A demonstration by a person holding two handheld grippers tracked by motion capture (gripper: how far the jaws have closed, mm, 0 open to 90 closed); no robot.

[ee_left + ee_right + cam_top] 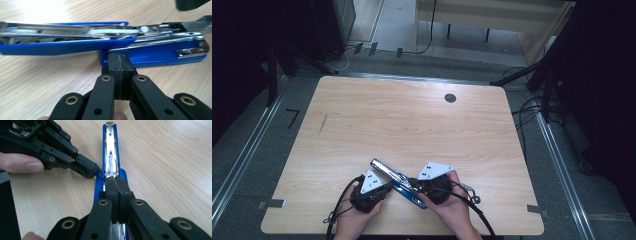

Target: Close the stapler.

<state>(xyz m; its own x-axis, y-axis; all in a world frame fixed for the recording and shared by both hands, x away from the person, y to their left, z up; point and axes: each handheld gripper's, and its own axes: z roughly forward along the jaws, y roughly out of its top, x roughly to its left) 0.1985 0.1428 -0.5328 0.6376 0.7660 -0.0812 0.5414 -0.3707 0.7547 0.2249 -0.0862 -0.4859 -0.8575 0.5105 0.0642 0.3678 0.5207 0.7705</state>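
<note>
A blue stapler (pixel 396 180) with a shiny metal magazine lies swung open and flat on the wooden table (pixel 412 125), near the front edge. In the left gripper view the stapler (pixel 62 47) runs across the picture, and my left gripper (pixel 119 60) is shut, its tip against the blue side at the hinge. My right gripper (pixel 116 182) is shut too and sits over the metal rail of the stapler (pixel 111 150), which points straight away from it. From the high view, the left gripper (pixel 389 187) and right gripper (pixel 414 184) meet at the stapler from either side.
A round dark cable hole (pixel 450 98) sits at the table's far right, and a short dark mark (pixel 322 124) at the left. Cables trail from both grippers over the front edge. Dark stands and cables ring the table on the floor.
</note>
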